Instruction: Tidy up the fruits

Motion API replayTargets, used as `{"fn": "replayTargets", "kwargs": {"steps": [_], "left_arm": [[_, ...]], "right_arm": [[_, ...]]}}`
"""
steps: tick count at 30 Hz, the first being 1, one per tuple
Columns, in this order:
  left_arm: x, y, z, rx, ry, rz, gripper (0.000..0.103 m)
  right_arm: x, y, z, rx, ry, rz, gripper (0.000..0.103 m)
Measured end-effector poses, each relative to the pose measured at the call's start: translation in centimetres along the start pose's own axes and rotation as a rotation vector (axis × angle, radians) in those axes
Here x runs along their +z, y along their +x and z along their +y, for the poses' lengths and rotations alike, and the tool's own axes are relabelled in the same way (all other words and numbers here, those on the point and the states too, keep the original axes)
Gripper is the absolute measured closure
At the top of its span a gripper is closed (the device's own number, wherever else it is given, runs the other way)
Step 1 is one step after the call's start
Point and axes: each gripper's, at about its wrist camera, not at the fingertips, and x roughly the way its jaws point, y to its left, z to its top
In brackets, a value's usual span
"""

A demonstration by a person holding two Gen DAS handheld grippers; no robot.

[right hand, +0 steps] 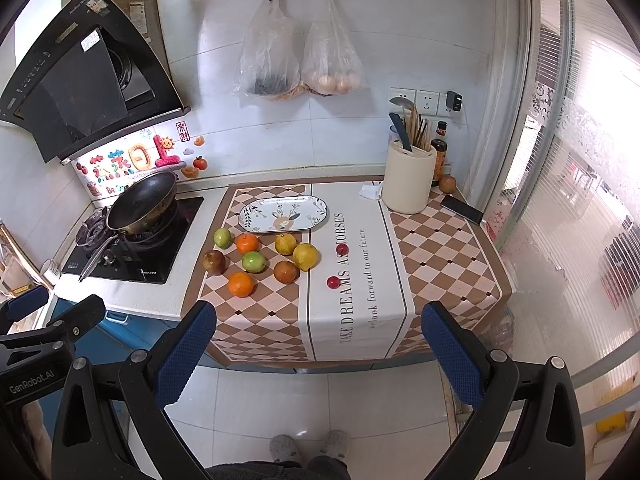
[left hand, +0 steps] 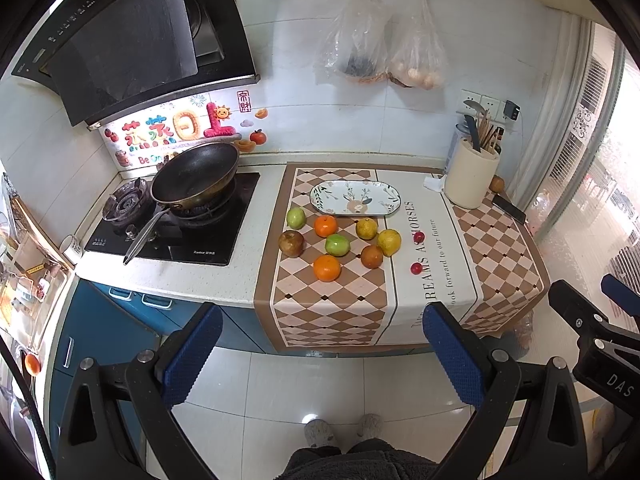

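Several fruits lie loose on the checkered cloth (left hand: 328, 312): two oranges (left hand: 327, 267), green apples (left hand: 337, 245), yellow fruits (left hand: 389, 242), brown fruits (left hand: 291, 243) and two small red fruits (left hand: 416, 268). An empty oval floral plate (left hand: 355, 197) (right hand: 283, 214) sits just behind them. My left gripper (left hand: 322, 344) is open and empty, held back from the counter above the floor. My right gripper (right hand: 318, 344) is also open and empty, level with the counter's front edge. The fruit cluster (right hand: 260, 258) lies ahead and left in the right wrist view.
A wok (left hand: 195, 174) sits on the black stove (left hand: 176, 232) to the left. A cream utensil holder (right hand: 409, 182), a sauce bottle (right hand: 439, 156), a brown fruit (right hand: 447, 183) and a phone (right hand: 462, 209) stand at the back right. Two plastic bags (right hand: 304, 64) hang on the wall.
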Motion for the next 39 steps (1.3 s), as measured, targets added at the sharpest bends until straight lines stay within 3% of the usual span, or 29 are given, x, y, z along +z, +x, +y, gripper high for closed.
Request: {"fn": "replayTargets", "kwargs": {"steps": [10,16,20,24,31,35,39], "left_arm": [[0.2,0.5,-0.4,0.002,-0.004,-0.009,0.001],[0.2,3.7,1.7,0.083,-0.008,-0.085,0.0],[0.5,7.5,3.7,0.143,-0.006,-0.095,0.0],[1.0,12.6,5.2,0.168,-0.016,-0.022,0.0],[1.8,22.9,6.0,0.134,-0.047,0.203,0.001],[2.1,30.2,5.4,0.015,-0.132,0.405,0.011],[2.7,36.3,3.9,-0.029,-0.186,0.525,0.017]], "right_arm": [[0.2,0.5,0.2,-0.008,0.039,-0.007,0.0],[-0.4,3.1,1.4,-0.021,0.028,-0.067,0.0],[-0.7,7.4,2.7,-0.003,0.034,-0.008,0.0],[-0.6,13.1,3.1,0.034,0.078,0.094,0.0],[0.6,23.8,1.9,0.063,0.118,0.209,0.0],[2.3,30.7,0.5,0.088,0.12,0.282,0.001],[4.2,38.9,-1.0,0.128,0.11,0.386,0.001]]}}
